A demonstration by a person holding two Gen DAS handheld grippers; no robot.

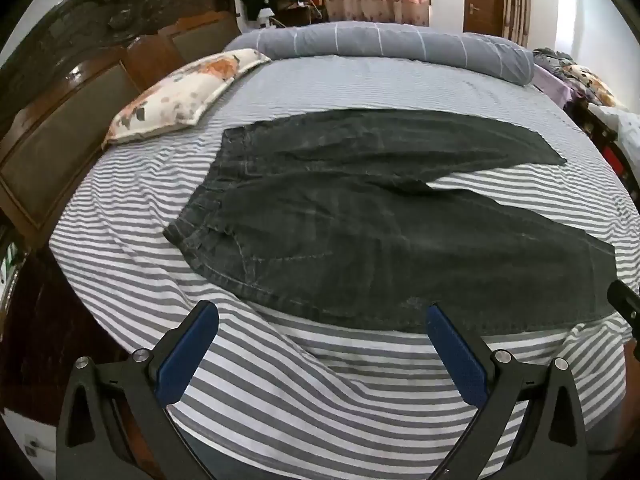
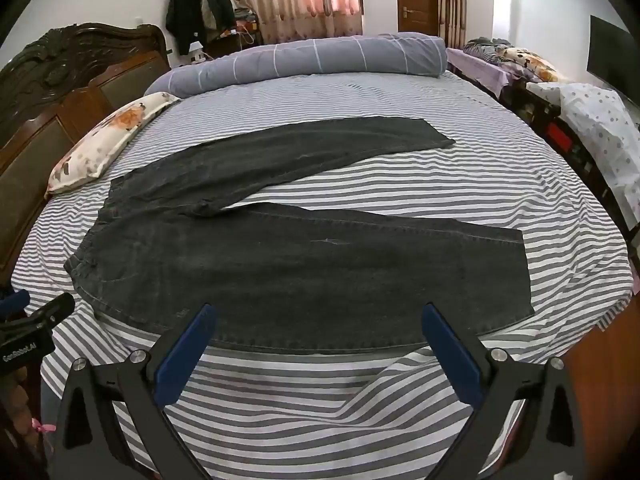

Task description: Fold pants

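Observation:
Dark grey jeans [image 1: 360,232] lie flat on the striped bed, waistband to the left, both legs spread apart toward the right. In the right wrist view the same jeans [image 2: 280,264] show their near leg across the middle and their far leg angled away. My left gripper [image 1: 322,312] hovers open above the near edge of the jeans by the hip, nothing between its blue pads. My right gripper [image 2: 318,314] is open too, over the near leg's lower edge, holding nothing. The left gripper's tip [image 2: 44,312] shows at the left border of the right wrist view.
Grey-and-white striped sheet [image 1: 280,380] covers the bed. A floral pillow [image 1: 180,96] lies at the left by the carved wooden headboard [image 1: 80,80]. A rolled grey duvet [image 2: 304,60] runs along the far side. A second bed with bedding [image 2: 560,92] stands at the right.

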